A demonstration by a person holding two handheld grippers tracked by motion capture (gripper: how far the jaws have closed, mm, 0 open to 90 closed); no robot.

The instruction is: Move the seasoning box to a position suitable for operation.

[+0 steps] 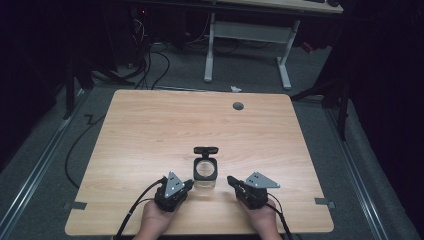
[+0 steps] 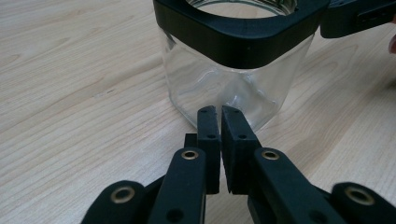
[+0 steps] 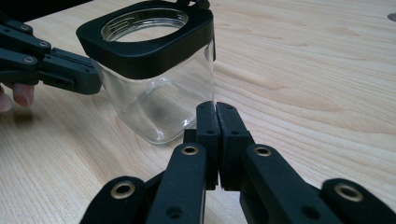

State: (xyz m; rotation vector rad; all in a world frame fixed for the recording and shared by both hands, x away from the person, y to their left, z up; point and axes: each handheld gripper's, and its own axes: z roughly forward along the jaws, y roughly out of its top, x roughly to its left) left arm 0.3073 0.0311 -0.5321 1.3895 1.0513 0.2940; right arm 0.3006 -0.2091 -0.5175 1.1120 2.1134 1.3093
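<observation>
A clear square glass jar (image 1: 205,176) with a black collar stands open near the table's front middle, its black lid (image 1: 206,149) tipped up behind it. My left gripper (image 1: 190,184) lies just left of the jar. In the left gripper view the jar (image 2: 233,74) stands straight ahead of the left gripper (image 2: 220,112), whose pads are nearly together with a thin slit and nothing between them. My right gripper (image 1: 230,179) sits just right of the jar, apart from it. In the right gripper view the right gripper (image 3: 216,106) is shut and empty, its tips close to the jar (image 3: 154,93).
A wooden table (image 1: 150,130) spreads far and wide behind the jar, with a grey round plug (image 1: 238,105) near its far edge. Tape marks (image 1: 324,202) sit at the front corners. Beyond the table stands a white-legged desk (image 1: 247,35), with cables on the floor.
</observation>
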